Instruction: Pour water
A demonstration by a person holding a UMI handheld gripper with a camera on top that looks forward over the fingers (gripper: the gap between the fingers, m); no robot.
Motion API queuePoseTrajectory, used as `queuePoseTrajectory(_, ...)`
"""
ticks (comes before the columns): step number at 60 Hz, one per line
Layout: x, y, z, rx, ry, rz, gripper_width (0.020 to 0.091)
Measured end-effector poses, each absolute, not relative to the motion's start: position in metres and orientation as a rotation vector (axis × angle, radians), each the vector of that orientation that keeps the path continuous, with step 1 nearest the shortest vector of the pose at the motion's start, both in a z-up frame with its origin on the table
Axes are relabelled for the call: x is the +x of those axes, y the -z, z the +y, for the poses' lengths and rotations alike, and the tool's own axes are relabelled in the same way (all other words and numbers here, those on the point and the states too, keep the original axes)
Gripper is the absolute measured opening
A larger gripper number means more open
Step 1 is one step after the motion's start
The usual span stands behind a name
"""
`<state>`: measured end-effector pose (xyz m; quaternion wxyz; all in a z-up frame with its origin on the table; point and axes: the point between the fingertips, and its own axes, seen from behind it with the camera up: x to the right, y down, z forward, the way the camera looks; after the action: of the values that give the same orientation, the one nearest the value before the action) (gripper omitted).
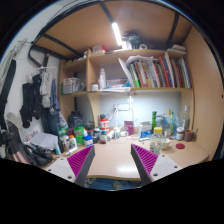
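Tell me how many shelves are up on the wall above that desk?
2 that I can make out: an upper shelf carrying boxes, and a lower shelf holding a row of books. Desk clutter may hide more. The gripper is open, holding nothing.

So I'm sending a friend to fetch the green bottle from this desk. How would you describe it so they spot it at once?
Start at the desk under the bookshelf. Look to its cluttered end, beyond the claw's open pink-padded fingers. The green bottle stands upright there among smaller jars, the only bright green thing in that cluster.
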<state>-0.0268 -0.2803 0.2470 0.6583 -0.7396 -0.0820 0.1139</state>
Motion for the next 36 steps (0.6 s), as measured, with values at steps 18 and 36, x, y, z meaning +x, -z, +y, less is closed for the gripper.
queuePoseTrajectory(18,0.067,-0.167,-0.225,-1.701,-0.105,-0.139,0.0807)
queuePoseTrajectory(36,0.125,-0.118,-0.118,-1.557,-0.108,-0.047,0.0812)
